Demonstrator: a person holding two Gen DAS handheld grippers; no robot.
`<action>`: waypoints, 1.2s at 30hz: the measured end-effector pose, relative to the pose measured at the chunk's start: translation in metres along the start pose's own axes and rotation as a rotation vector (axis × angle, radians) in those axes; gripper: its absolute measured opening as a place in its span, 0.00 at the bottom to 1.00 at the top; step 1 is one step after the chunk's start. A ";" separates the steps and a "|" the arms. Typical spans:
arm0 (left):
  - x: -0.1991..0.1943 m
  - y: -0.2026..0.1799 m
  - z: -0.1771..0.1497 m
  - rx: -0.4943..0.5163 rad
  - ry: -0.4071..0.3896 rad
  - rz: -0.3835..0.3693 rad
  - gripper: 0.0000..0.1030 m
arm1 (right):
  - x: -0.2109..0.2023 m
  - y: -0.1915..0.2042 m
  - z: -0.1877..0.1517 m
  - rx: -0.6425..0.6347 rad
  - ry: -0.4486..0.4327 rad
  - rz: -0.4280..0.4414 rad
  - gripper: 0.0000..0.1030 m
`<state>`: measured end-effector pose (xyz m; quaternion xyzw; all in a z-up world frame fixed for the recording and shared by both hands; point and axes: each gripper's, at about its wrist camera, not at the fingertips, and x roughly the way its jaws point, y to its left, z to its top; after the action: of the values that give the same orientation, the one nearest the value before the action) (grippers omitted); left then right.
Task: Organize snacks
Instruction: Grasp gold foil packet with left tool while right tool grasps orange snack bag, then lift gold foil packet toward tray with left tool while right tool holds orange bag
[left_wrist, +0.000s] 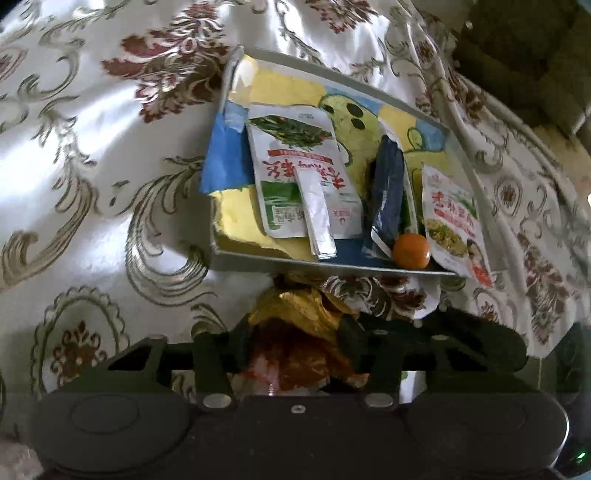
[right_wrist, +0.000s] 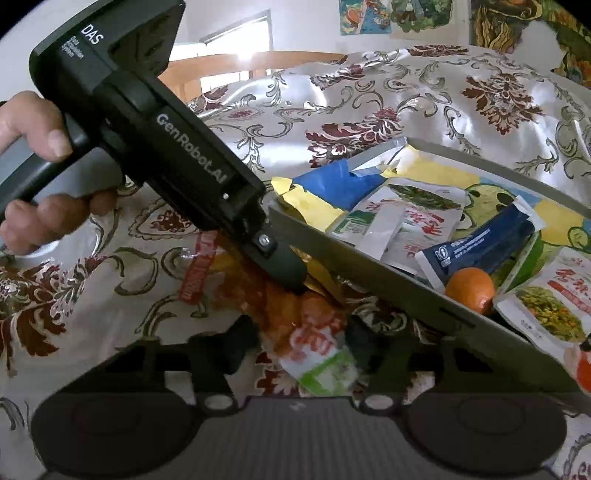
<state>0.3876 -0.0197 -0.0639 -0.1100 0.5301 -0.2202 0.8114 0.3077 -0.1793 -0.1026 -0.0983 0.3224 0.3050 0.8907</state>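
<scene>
Orange snack packet (right_wrist: 314, 339) grasped by both jaws; tray (left_wrist: 258, 258) holds four packets.

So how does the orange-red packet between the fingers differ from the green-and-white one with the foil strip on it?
The orange-red packet lies crumpled on the tablecloth, outside the tray. The green-and-white packet lies flat inside the tray, under a foil strip. Both are printed snack packets.

The black body of the left gripper (right_wrist: 284, 273) reads "GenRobot.AI" in white along its side, with "DAS" printed on its rear housing. The snack packets (left_wrist: 303, 173) in the tray (left_wrist: 332, 264) carry red Chinese lettering, too blurred to make out.
</scene>
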 end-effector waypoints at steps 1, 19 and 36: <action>-0.003 0.002 -0.002 -0.018 -0.008 -0.003 0.39 | -0.001 0.003 0.000 -0.010 0.003 -0.007 0.50; -0.034 -0.005 -0.076 -0.102 -0.058 -0.115 0.20 | -0.059 0.050 -0.024 -0.151 0.181 -0.066 0.43; -0.028 -0.033 -0.069 0.213 -0.035 0.010 0.44 | -0.061 0.056 -0.030 -0.231 0.196 -0.066 0.80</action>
<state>0.3079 -0.0318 -0.0563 -0.0245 0.4901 -0.2693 0.8286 0.2220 -0.1753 -0.0860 -0.2401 0.3670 0.2994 0.8474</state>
